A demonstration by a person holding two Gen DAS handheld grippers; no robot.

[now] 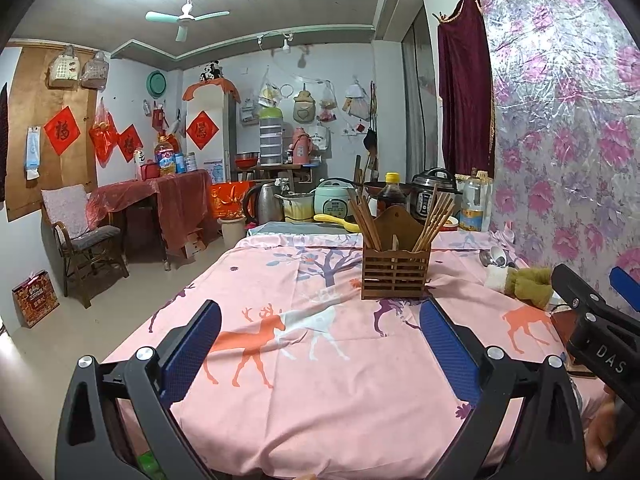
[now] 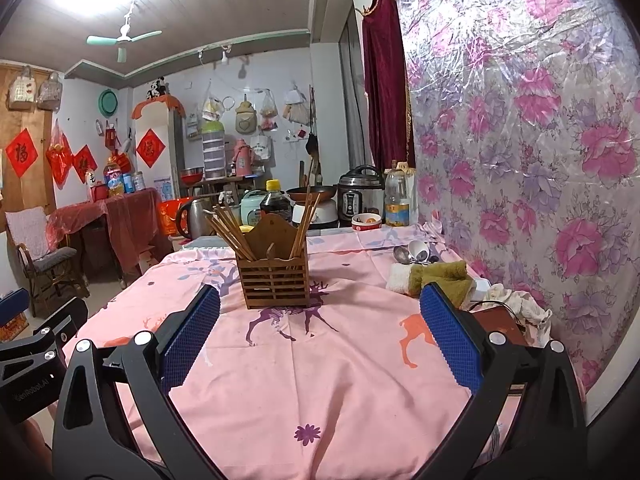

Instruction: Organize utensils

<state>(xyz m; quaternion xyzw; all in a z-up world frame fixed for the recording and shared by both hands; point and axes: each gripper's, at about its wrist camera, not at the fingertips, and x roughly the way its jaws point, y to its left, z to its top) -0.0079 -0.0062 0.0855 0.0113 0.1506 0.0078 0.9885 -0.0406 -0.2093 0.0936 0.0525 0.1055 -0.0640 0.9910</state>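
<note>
Table with a pink deer-print cloth fills the space under and ahead of both grippers. A flowered plastic sheet covers the wall to the right of the right gripper, with a dark red curtain further ahead along it.

Past the table's far edge sit cookers, a kettle and bottles; exact contact between them cannot be told.

Wooden holder stands upright on the cloth, straight ahead of the left gripper and slightly right of its centre; from the right wrist view it sits ahead and slightly left. Chopsticks lean out of its left compartment and another bunch out of its right one. The middle slot looks almost empty, contents unclear.

Folded towels, white and olive, lie just ahead of the right gripper's right finger. Spoons lie on the cloth beyond the towels, near the wall, well apart from the holder.

Left gripper hovers low over the cloth, jaws spread wide, nothing between them. Right gripper likewise wide apart, nothing held; it also shows at the right edge of the left wrist view.
</note>
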